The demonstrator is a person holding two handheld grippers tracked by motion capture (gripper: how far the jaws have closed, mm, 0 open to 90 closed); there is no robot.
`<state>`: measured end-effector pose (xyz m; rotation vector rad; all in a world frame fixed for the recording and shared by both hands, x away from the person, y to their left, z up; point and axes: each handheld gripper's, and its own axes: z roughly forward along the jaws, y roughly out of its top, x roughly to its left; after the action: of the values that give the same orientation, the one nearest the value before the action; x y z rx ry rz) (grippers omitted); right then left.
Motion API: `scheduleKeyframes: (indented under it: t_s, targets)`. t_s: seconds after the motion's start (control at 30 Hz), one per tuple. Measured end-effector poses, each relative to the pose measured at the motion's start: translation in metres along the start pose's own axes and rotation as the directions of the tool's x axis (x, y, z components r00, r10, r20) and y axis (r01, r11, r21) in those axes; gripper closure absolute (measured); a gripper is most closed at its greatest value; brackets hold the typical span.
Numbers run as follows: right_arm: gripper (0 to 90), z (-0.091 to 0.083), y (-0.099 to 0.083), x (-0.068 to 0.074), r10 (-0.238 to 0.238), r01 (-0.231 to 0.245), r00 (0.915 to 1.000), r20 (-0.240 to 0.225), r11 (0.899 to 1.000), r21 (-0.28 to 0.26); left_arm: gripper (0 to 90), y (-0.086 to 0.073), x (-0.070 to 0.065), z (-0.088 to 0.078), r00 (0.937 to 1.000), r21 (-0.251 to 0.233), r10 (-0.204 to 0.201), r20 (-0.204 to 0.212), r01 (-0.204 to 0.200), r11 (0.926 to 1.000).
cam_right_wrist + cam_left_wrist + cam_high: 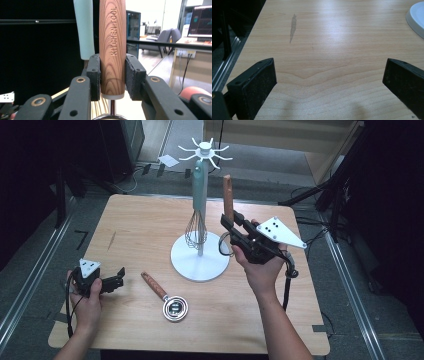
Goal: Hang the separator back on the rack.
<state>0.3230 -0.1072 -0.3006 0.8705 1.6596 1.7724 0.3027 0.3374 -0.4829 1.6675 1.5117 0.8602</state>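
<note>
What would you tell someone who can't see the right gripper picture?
The right gripper clamps a wooden handle upright between its two black jaws; the handle reads "KITCHEN TOOL". A pale green handle stands just beside it, against a dark background.

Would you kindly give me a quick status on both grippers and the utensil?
Right gripper shut on wood-handled kitchen tool, upright. Left gripper open over table. Mint-handled whisk on white rack close beside.

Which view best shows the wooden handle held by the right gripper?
The right gripper view: the wooden handle stands upright and close between the right gripper fingers, its engraved lettering readable. The high view shows it small, rising beside the white stand.
</note>
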Motion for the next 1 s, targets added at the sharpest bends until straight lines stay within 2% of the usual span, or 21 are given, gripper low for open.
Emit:
scheduleKeyframes:
  t_s: [0.2,0.43,0.77,1.0]
  targets:
    - [69.7,0.005,0.001,0.003,-0.043,0.043,0.9991,0.008,0.998,-0.056,0.0,0.0,0.0,0.0,1.0,0.0,0.0,0.0,0.0,1.0]
    - [69.7,0.01,0.003,0.005,-0.041,0.042,0.9991,0.011,0.995,-0.094,0.0,0.0,0.0,0.0,1.0,0.0,0.001,0.001,-0.001,1.0]
    - [69.7,0.017,0.009,0.008,-0.039,0.039,0.9992,0.007,0.994,-0.1,0.0,0.0,0.0,0.0,1.0,0.0,0.003,0.003,-0.003,1.0]
    - [69.7,0.021,0.009,0.008,-0.029,0.029,0.9996,0.0,0.996,-0.081,0.0,0.0,0.0,0.0,1.0,0.002,0.004,0.004,-0.004,1.0]
